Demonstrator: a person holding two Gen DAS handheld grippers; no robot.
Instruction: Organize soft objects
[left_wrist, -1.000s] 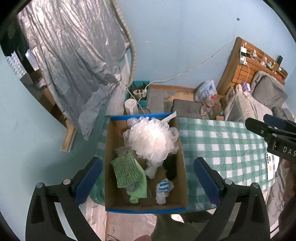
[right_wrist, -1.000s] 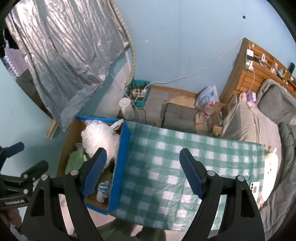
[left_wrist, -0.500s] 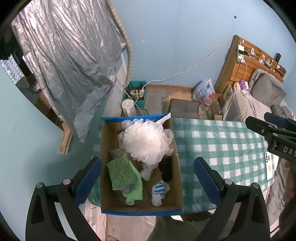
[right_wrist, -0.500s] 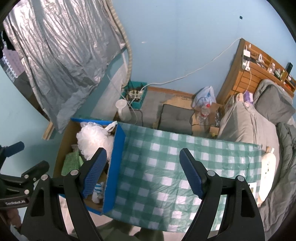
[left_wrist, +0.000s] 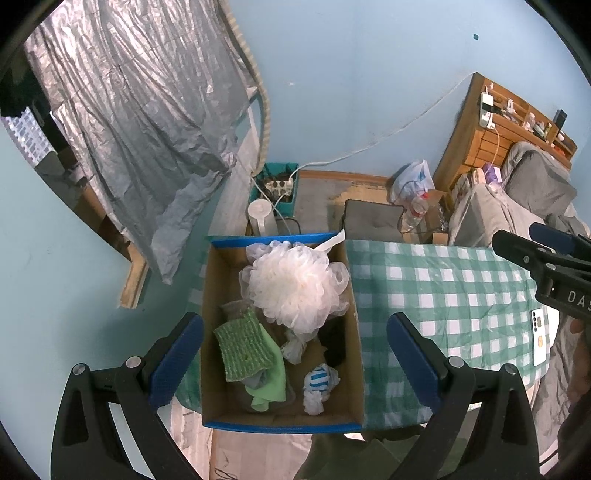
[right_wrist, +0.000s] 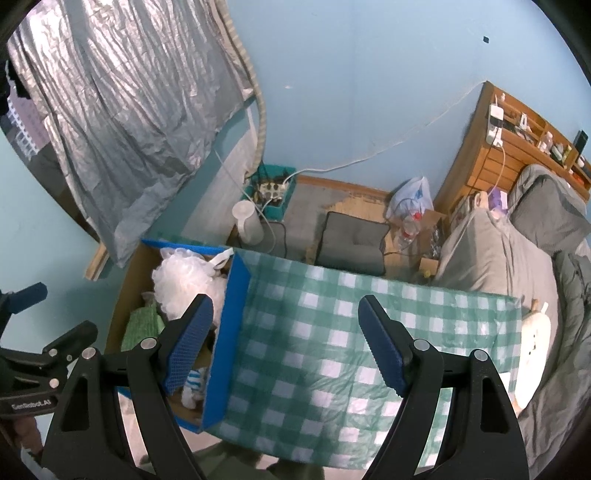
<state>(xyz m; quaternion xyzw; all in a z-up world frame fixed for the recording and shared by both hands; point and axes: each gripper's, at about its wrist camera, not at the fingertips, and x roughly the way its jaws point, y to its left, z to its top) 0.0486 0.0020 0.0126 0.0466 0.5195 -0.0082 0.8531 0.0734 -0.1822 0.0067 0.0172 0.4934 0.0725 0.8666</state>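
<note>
A cardboard box with blue edges (left_wrist: 210, 369) (right_wrist: 231, 332) stands at the left end of a table with a green checked cloth (left_wrist: 443, 295) (right_wrist: 332, 350). In it lie a white mesh bath pouf (left_wrist: 291, 288) (right_wrist: 181, 280), a green scrub pad (left_wrist: 242, 343) on a light green cloth (left_wrist: 273, 387), a blue-striped white sock (left_wrist: 319, 382) and a dark item (left_wrist: 334, 345). My left gripper (left_wrist: 293, 362) is open and empty, high above the box. My right gripper (right_wrist: 286, 343) is open and empty, high above the cloth beside the box.
A white phone (left_wrist: 539, 339) lies at the cloth's right edge, and a white plush (right_wrist: 533, 350) lies on the bed beside it. Behind the table are a dark cushion (right_wrist: 351, 240), a white cylinder (right_wrist: 247, 221), a teal crate with a power strip (right_wrist: 273, 192), a wooden headboard shelf (right_wrist: 517, 147) and silver sheeting (right_wrist: 129, 110).
Both grippers have risen and drawn back, so the box and table look smaller and lower in view. The jaws stay open and nothing was taken hold of.
</note>
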